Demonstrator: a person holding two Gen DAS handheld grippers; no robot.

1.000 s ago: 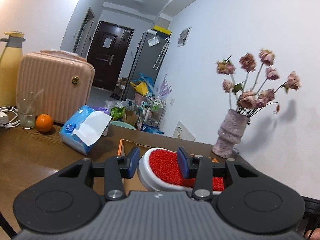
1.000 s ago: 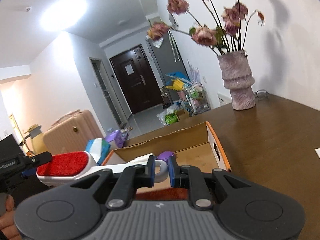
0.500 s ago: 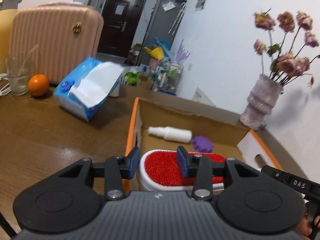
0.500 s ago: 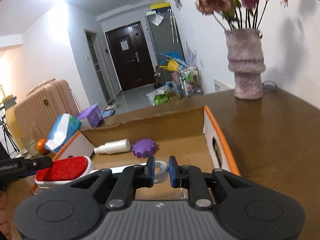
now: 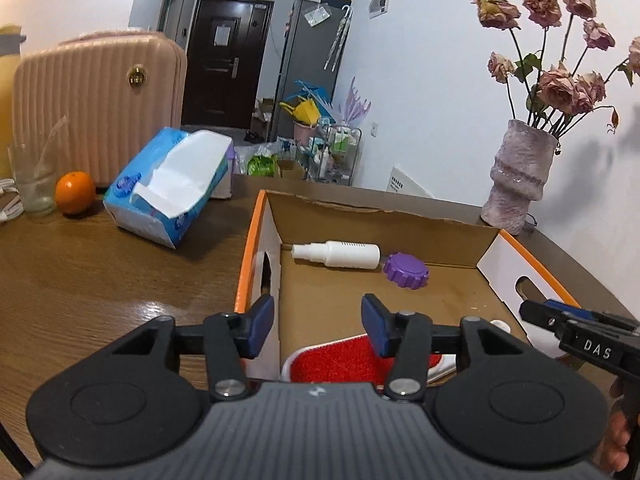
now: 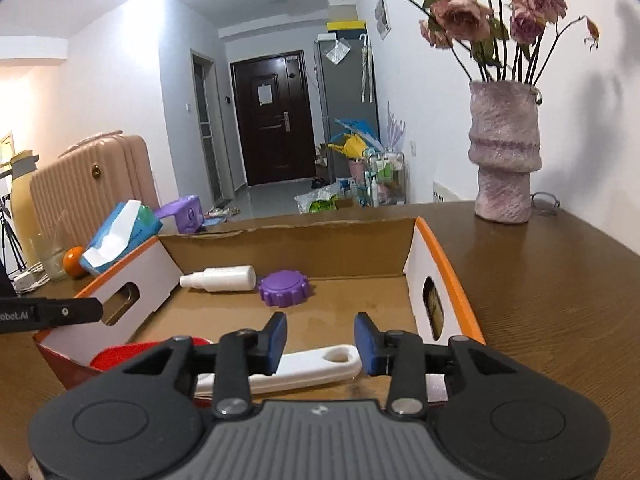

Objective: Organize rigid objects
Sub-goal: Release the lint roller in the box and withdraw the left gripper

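- On a brown wooden table, far left, an orange and a tissue pack sit outside the sorting.
- Left gripper: jaws just opened, parted above the lint brush, apparently released.
- Cardboard box: brush near, spray bottle and purple cap far.
- Right gripper: jaws just opened, clear of the handle.

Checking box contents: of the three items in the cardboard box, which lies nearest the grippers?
The red-faced lint brush with the white handle, right under both grippers; the white spray bottle and purple cap lie by the far wall.
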